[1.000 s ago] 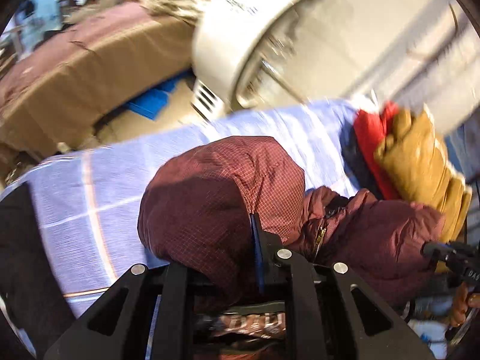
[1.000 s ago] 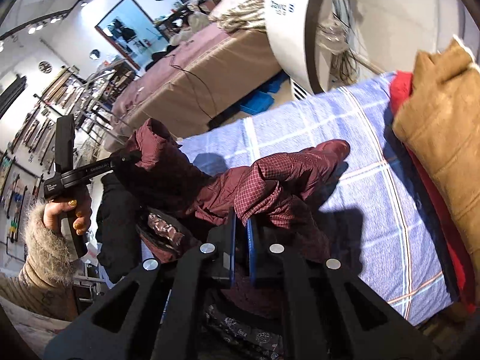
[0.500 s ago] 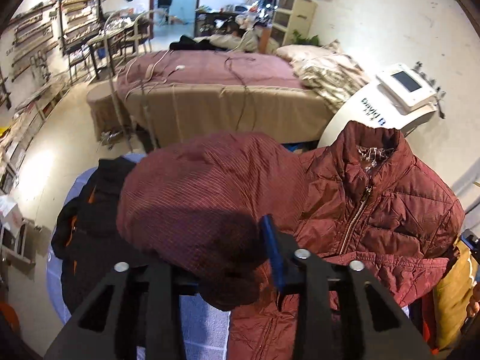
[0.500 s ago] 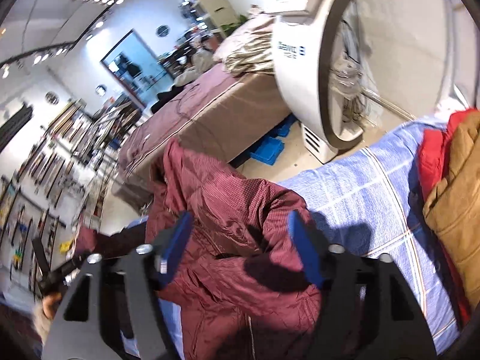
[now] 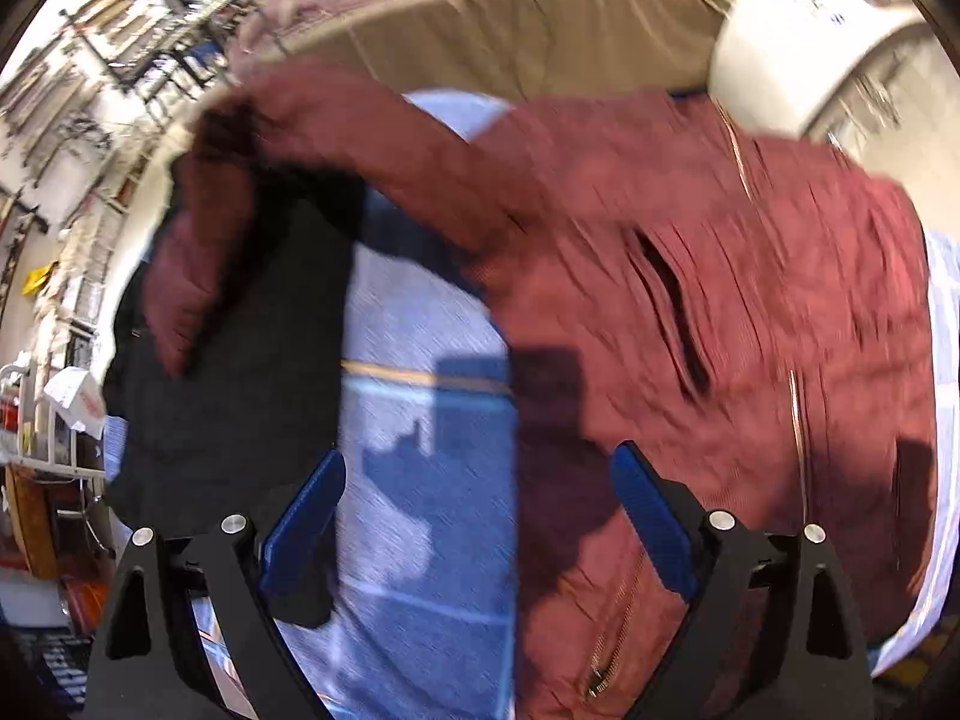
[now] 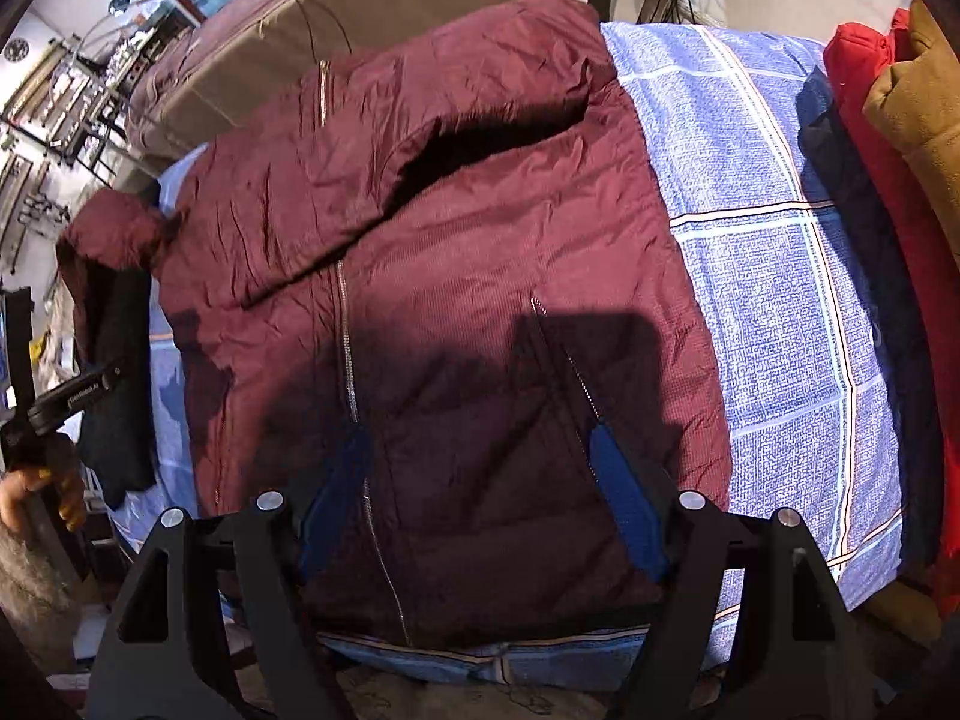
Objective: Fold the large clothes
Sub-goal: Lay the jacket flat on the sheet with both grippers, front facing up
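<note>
Right wrist view: maroon puffer jacket (image 6: pixel 456 276) lies spread flat, zipper up.

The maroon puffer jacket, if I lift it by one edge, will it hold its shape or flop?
The maroon puffer jacket will probably flop: its sleeve already drapes limply. Creased, shiny fabric suggests it may slip in a grip. The quilted padding looks bulky but likely light.

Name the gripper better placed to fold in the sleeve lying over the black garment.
Left. The left gripper is open beside the black garment, where the maroon jacket sleeve lies. The right gripper, also open, hangs over the jacket's hem, farther from it.
</note>
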`<state>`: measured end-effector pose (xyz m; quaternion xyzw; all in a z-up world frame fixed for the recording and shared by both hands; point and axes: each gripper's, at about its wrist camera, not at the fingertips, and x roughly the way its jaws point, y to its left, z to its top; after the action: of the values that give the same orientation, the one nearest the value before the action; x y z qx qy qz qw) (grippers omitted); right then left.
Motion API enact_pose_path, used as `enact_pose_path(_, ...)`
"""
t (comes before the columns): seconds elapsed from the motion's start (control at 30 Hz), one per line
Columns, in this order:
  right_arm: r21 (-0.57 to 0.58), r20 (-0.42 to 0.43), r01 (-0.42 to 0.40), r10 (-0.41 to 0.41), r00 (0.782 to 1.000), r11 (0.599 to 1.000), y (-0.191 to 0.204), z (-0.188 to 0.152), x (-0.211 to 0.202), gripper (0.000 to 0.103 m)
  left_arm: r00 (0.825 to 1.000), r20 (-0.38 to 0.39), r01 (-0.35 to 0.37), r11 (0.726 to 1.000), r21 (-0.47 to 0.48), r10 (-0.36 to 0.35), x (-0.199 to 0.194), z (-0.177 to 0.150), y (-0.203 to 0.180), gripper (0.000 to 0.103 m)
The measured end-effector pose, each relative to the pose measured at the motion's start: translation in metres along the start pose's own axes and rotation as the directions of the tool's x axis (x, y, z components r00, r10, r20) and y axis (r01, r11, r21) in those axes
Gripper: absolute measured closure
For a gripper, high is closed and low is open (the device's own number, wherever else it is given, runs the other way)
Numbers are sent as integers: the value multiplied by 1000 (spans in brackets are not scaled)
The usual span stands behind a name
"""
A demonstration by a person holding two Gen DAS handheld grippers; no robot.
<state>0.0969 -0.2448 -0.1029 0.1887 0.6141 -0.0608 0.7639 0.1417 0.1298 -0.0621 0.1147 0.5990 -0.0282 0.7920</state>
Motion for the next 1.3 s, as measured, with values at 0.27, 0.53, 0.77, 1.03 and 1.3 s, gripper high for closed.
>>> enact_pose_path(0.27,-50,-25,138,-140,990,989,-26,6,35,28,989,-99,109,994,-13,-109,31,-29,-44,15)
enact_pose_path(0.53,174,-139,109,-86,987,979,-132,-27,60,28,993,-96,73,996,52,-67,36,-70,-25,14)
enact_pose_path(0.77,228,-171,5,36,985,974,-167,-60,79,28,972,-198,137,990,35,-128,50,-129,9,14)
enact_pose_path(1.03,227,-177,-63,105,979,972,-162,-63,80,65,895,-290,356,934,3,-340,54,-164,-22,14)
enact_pose_path(1.3,51,-132,-32,39,991,998,-125,-65,51,94,878,-325,394,916,74,-351,57,-171,-53,44)
